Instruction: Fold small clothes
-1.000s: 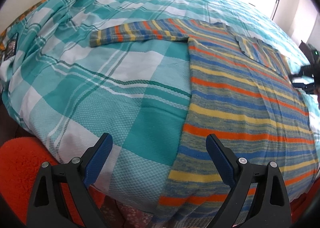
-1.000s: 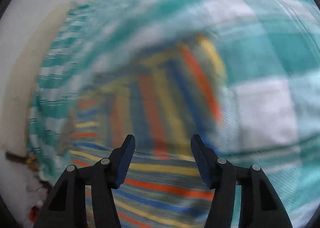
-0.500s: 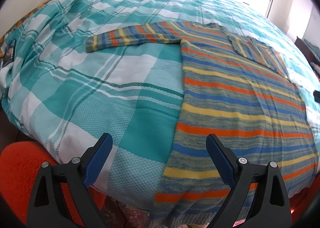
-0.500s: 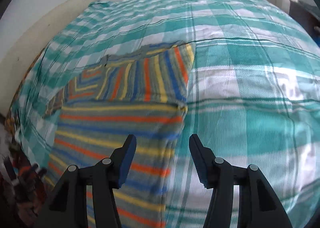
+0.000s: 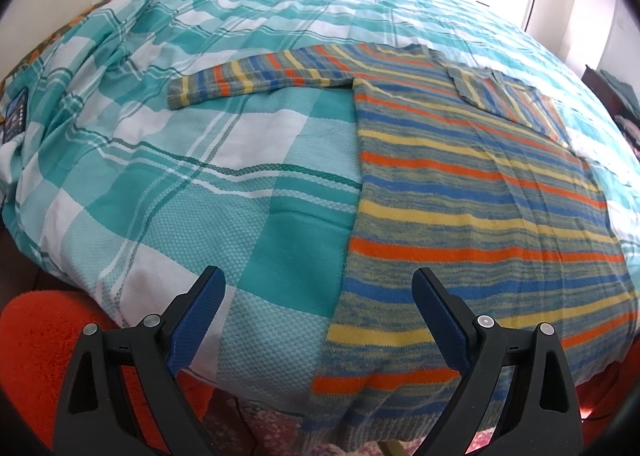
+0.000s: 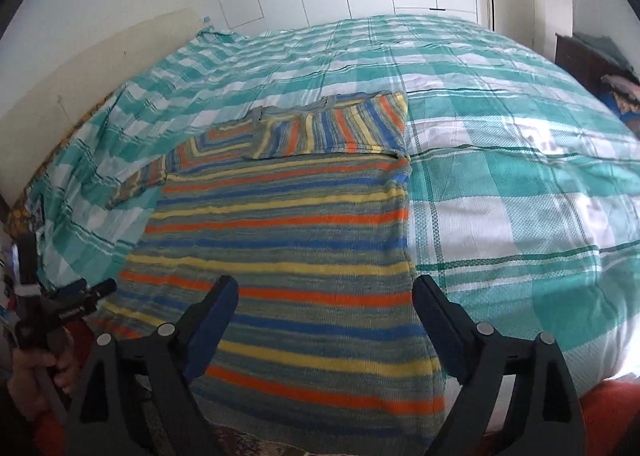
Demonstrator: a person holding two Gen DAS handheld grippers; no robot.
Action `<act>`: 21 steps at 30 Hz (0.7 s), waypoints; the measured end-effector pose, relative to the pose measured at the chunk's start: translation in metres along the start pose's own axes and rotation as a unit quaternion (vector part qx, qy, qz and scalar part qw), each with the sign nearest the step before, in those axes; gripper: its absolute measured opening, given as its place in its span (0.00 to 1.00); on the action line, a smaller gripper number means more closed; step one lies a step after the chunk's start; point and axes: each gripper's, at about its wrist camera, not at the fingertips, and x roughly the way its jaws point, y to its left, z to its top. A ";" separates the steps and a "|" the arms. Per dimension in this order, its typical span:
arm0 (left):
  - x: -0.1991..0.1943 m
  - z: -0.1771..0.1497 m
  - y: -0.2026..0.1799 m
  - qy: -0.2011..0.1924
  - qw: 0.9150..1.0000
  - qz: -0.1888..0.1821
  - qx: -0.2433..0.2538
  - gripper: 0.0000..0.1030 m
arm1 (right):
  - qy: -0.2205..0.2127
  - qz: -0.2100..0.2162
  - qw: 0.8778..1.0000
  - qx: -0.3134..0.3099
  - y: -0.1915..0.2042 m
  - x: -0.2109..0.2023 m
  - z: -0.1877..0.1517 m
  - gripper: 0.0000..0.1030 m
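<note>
Sweater: your striped knit sweater (image 5: 472, 192) lies flat on the teal-and-white checked bedspread (image 5: 208, 160), its hem hanging over the near edge of the bed.
Sleeves: the one on your left (image 5: 256, 76) stretches straight out across the bedspread; the one on your right (image 6: 328, 130) is folded in over the chest.
Left gripper: your left gripper (image 5: 318, 308) hangs above the near edge with its jaws wide and nothing between them, the sweater's left side edge below the gap.
Right gripper: your right gripper (image 6: 326, 314) is over the sweater's lower body, its jaws opening and gripping nothing.
Floor: an orange rug (image 5: 36, 356) shows below the bed.
</note>
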 end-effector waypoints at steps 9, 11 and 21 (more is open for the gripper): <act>0.001 -0.001 0.001 0.003 1.000 0.002 -0.001 0.92 | -0.005 -0.048 0.998 -0.044 0.014 0.008 -0.014 0.92; 0.003 -0.001 0.002 0.006 1.000 0.002 -0.005 0.92 | -0.003 -0.051 0.997 -0.055 0.017 0.009 -0.016 0.92; 0.004 -0.001 0.003 0.010 1.000 0.004 -0.005 0.92 | -0.013 -0.063 0.994 -0.083 0.027 0.008 -0.019 0.92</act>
